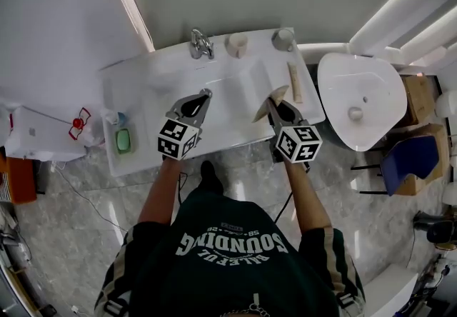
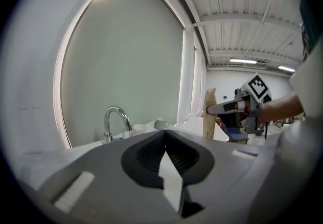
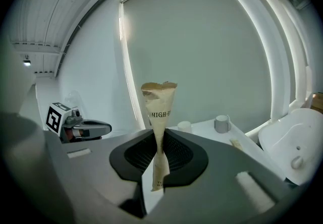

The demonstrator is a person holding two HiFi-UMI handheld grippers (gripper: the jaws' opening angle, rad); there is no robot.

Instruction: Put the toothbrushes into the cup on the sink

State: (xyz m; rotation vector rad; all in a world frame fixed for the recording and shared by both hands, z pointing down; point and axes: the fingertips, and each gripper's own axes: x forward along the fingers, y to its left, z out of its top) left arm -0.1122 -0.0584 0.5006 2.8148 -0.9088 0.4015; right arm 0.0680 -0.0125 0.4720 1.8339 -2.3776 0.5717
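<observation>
My right gripper (image 1: pixel 272 101) is shut on a tan paper-wrapped toothbrush (image 3: pixel 160 112), which stands upright between its jaws above the sink's right side. The same packet (image 2: pixel 209 114) shows in the left gripper view. My left gripper (image 1: pixel 202 98) hangs over the basin (image 1: pixel 235 98) with its jaws shut and nothing in them. A beige cup (image 1: pixel 236 44) and a grey cup (image 1: pixel 283 38) stand at the back of the sink counter. A second wrapped toothbrush (image 1: pixel 293 82) lies on the counter's right part.
The chrome faucet (image 1: pixel 201 44) rises at the back of the basin. A green soap dish (image 1: pixel 123 140) sits on the counter's left end. A white toilet (image 1: pixel 360 98) stands to the right of the sink, with boxes (image 1: pixel 418 98) beyond it.
</observation>
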